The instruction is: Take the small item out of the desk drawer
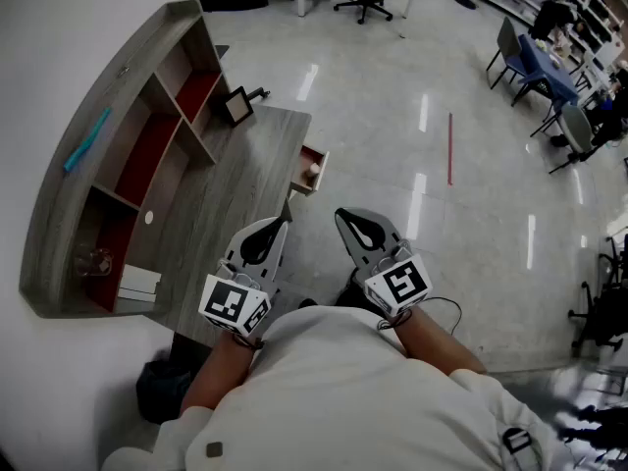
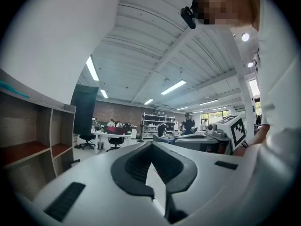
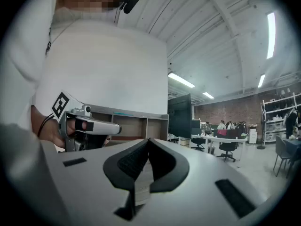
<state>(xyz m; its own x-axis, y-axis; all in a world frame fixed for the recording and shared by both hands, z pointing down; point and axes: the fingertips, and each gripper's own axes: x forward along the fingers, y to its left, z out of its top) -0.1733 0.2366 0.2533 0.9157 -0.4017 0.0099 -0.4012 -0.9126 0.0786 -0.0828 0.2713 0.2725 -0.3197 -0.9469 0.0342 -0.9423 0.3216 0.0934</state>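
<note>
At the desk's (image 1: 250, 165) right edge, near its far corner, the small drawer (image 1: 305, 172) is standing pulled out. The small item (image 1: 314, 170), a pale rounded piece, is lying inside it on the reddish interior; its finer detail is too small to make out.

Both grippers are hovering level just in front of the person's torso, off the desk's near corner and well apart from the drawer. The left gripper (image 1: 282, 226) is showing its jaws closed together with nothing between the pads. The right gripper (image 1: 343, 218) is likewise fully closed and carrying nothing.

Judged from this layout, the approach is the step in hand, and the task is only beginning. Doing it well is calling for the following:

- Opening the jaws of the reaching gripper before it is arriving over the drawer, not inside it.
- Reaching with the right gripper, since it is sitting on the drawer's side of the desk.
- Tilting the jaws downward while entering, so that the pads are straddling the item and not scraping the drawer walls.
- Closing gently, since a rounded piece is likely to be rolling away from a glancing touch.
- Keeping the left gripper clear of the desk edge, or steadying the drawer front with it.
</note>
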